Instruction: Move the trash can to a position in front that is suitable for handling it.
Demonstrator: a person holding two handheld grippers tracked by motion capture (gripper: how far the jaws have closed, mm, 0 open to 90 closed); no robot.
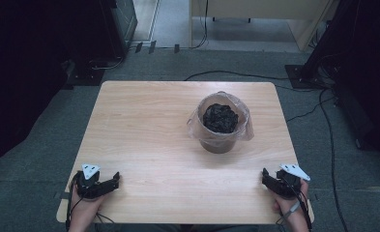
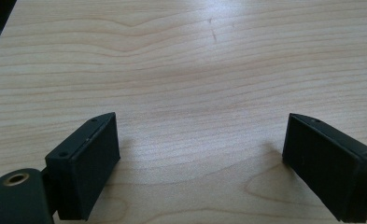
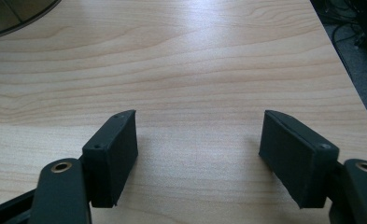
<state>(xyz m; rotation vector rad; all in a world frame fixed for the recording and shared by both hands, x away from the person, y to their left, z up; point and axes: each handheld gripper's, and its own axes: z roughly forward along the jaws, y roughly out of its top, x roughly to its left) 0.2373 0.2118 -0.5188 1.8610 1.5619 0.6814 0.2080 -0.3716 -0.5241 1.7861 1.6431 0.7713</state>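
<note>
table (image 1: 144, 130): pale blond wood, fine brown grain in long wavy bands with looping knots (clearest in the two gripper views).
left gripper (image 1: 111, 182): matt black body, light grey three-cornered plate on top, one brass-coloured screw hole by its jaws.
right gripper (image 1: 266, 177): black likewise, pale grey plate, brass-coloured rings at both jaw roots.
pot (image 1: 218, 141): dull brown wall.
plastic liner (image 1: 242, 126): clear, whitish sheen at the folds.
pot contents (image 1: 220, 117): black, lumpy.
floor (image 1: 28, 159): grey-green carpet, plain.
cables (image 1: 330, 145): black.
</note>
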